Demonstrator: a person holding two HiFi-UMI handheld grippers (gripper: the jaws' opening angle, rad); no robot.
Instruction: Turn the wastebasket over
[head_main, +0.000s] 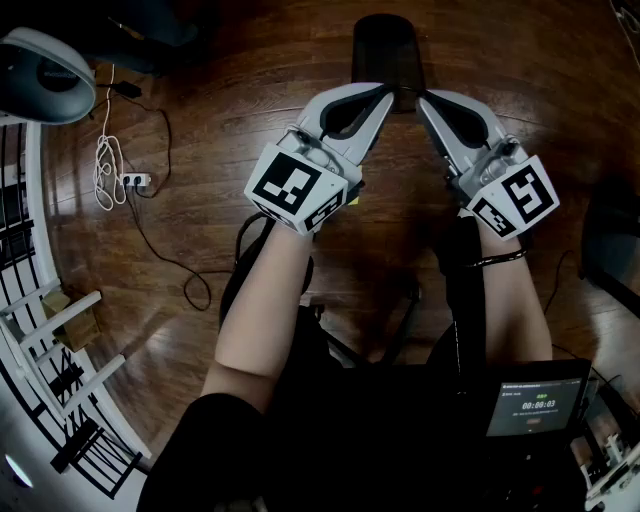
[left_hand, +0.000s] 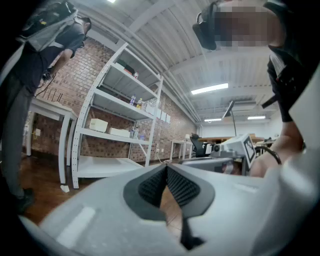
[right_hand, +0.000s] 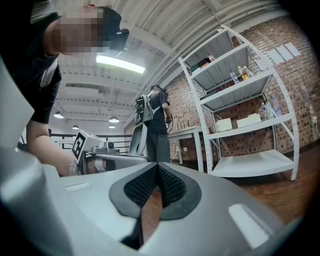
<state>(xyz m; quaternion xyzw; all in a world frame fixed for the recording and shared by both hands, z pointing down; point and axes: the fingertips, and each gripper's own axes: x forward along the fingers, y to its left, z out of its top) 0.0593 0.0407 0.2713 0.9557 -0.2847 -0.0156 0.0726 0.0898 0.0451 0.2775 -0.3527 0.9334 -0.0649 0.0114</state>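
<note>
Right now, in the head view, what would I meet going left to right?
In order: coiled white cable, power strip, left gripper, right gripper. The wastebasket overlaps both gripper tips, so I leave it out.

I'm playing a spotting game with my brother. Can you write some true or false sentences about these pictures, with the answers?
1. The left gripper is shut with nothing in it. True.
2. The right gripper is holding the wastebasket. False: its jaws are shut on nothing, and the dark wastebasket sits on the floor just past the gripper tips.
3. The floor is brown wood. True.
4. A white cable lies on the right side of the head view. False: it lies on the left side, bunched up on the floor.
</note>
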